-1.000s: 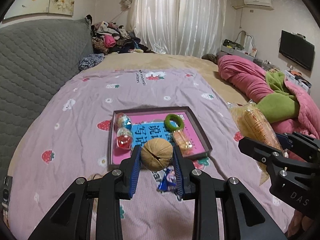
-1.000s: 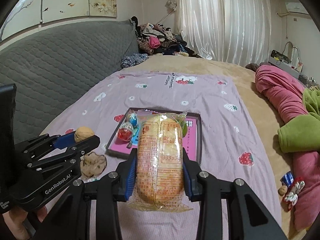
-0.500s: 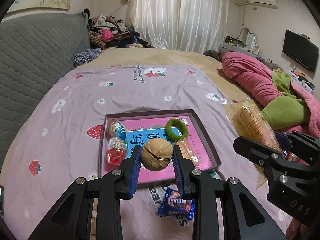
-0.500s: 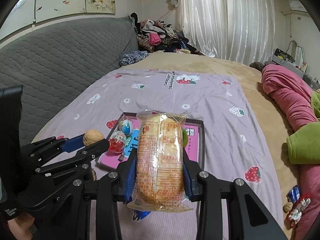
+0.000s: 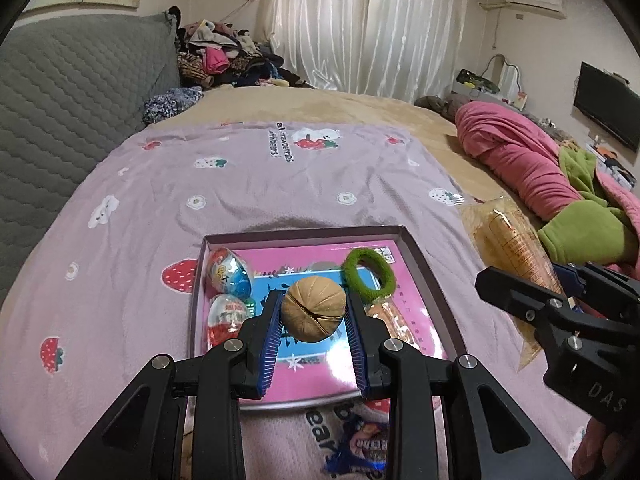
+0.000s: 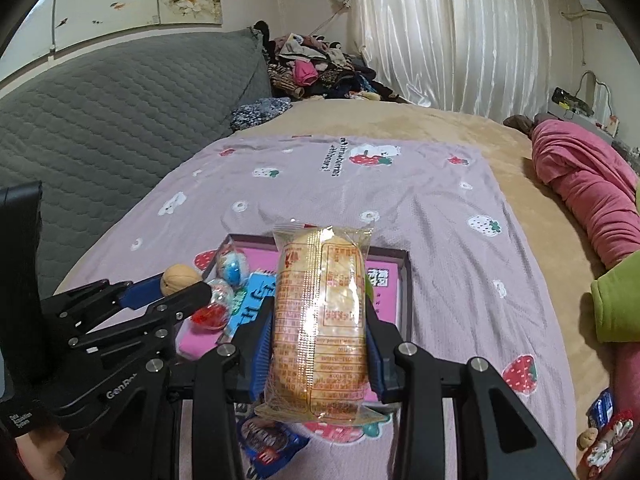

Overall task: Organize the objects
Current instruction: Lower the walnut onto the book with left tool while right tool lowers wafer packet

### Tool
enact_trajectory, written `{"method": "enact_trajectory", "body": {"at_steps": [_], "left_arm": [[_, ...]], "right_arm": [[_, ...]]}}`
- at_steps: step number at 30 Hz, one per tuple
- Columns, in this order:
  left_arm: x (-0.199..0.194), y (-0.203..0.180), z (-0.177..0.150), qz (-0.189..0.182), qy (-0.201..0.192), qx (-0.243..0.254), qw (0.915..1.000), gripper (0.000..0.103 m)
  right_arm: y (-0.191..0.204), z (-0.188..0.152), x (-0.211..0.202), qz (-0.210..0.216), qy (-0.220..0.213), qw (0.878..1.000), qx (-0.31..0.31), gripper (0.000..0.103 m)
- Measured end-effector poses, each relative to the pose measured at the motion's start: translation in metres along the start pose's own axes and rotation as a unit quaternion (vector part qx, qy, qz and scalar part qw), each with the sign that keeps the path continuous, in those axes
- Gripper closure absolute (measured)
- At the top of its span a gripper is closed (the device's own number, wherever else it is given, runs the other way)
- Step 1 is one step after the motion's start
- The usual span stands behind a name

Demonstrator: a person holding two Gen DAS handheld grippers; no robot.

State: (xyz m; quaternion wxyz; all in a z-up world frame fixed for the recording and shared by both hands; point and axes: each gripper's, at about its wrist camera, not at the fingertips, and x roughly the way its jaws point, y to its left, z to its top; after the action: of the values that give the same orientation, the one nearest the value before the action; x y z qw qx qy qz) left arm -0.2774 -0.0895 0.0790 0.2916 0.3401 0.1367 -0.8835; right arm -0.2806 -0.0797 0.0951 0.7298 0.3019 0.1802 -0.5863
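My left gripper (image 5: 313, 312) is shut on a tan walnut (image 5: 313, 307) and holds it above the pink tray (image 5: 424, 258), over its middle. The tray holds two toy eggs (image 5: 230, 272), a green hair ring (image 5: 369, 276) and a small orange packet (image 5: 390, 320). My right gripper (image 6: 320, 320) is shut on a clear-wrapped bread pack (image 6: 320, 320), held above the tray's near right part (image 6: 404, 280). The left gripper with the walnut also shows in the right wrist view (image 6: 180, 276).
A blue snack wrapper (image 5: 364, 448) lies on the purple strawberry sheet (image 5: 240, 184) just in front of the tray. Pink and green blankets (image 5: 532, 164) are piled at the right. A grey quilted headboard (image 5: 60, 100) runs along the left. Small snacks (image 6: 604, 432) lie at the far right.
Both grippers have moved forward over the bed. The walnut went from in front of the tray to above its middle; the bread pack came over the tray's near edge.
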Motion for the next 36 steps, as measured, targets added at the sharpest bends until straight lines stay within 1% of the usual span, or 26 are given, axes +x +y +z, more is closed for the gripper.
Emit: {"method": "enact_trajectory", "body": {"at_steps": [4,10,16,19,22,24,29,33,36], "left_arm": [[0.020,0.003,0.005,-0.001,0.003,-0.010,0.9999,0.072],[0.054,-0.005,0.010,0.004,0.005,-0.001,1.0000,0.072],[0.090,-0.012,0.013,0.005,0.008,0.006,0.9999,0.072],[0.109,-0.014,0.014,0.006,0.012,0.006,0.9999,0.072],[0.125,-0.019,0.013,0.002,0.017,0.017,0.9997,0.072],[0.134,-0.020,0.011,-0.001,0.023,0.019,0.9996,0.072],[0.148,-0.020,0.005,0.021,0.019,0.032,0.9991,0.072],[0.161,-0.018,0.000,0.022,0.025,0.033,0.9989,0.072],[0.170,-0.017,-0.003,0.024,0.028,0.032,0.9988,0.072]], "right_arm": [[-0.013,0.005,0.017,-0.002,0.000,1.000,0.009,0.064],[-0.032,0.010,0.049,0.003,-0.002,1.000,0.024,0.064],[-0.056,0.006,0.082,0.006,-0.002,0.999,0.042,0.063],[-0.065,0.003,0.105,0.009,0.004,0.999,0.052,0.064],[-0.069,0.000,0.126,0.020,0.009,0.998,0.061,0.064],[-0.069,-0.004,0.139,0.015,0.011,0.998,0.059,0.064],[-0.074,-0.011,0.154,0.004,0.009,0.998,0.060,0.064],[-0.073,-0.016,0.159,-0.002,0.006,0.999,0.052,0.064],[-0.072,-0.017,0.161,-0.018,0.003,0.999,0.041,0.064]]}}
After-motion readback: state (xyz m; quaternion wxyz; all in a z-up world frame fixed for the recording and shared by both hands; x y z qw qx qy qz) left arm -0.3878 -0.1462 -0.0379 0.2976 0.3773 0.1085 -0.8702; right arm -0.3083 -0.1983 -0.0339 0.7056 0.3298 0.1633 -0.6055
